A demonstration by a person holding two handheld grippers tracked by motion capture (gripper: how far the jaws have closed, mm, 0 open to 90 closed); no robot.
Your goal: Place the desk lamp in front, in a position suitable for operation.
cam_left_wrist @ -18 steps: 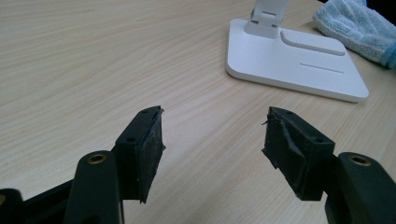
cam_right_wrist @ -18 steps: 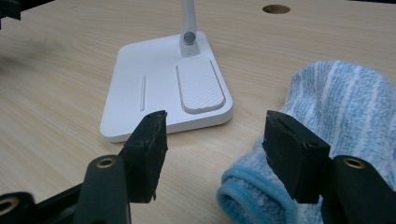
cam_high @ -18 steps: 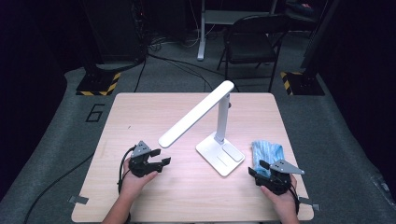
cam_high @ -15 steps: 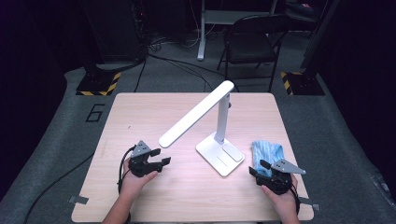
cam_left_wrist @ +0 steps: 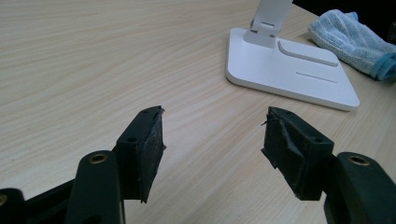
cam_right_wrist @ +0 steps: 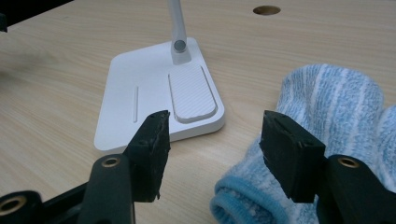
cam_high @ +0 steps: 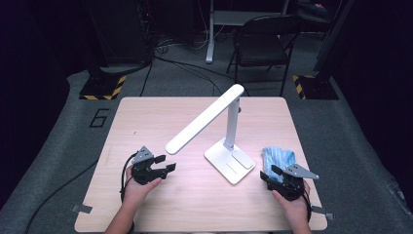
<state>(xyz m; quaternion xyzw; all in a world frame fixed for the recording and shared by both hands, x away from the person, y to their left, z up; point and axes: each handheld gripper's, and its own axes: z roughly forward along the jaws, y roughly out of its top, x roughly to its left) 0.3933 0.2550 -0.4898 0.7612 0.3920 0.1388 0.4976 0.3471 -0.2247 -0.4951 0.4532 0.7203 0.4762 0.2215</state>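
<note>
I hold my right gripper [cam_high: 273,173] low at the table's [cam_high: 160,117] near right corner, jaws spread wide and gripping nothing. The folded blue cloth [cam_high: 277,157] lies just ahead of them on the wood; in the right gripper view its rolled edge [cam_right_wrist: 299,140] sits between and under the jaw tips, closer to the right-hand jaw. The white desk lamp [cam_high: 229,160] stands just left of the cloth. My left gripper [cam_high: 164,163], also wide open and empty, rests on the near left side, well apart from the cloth
</note>
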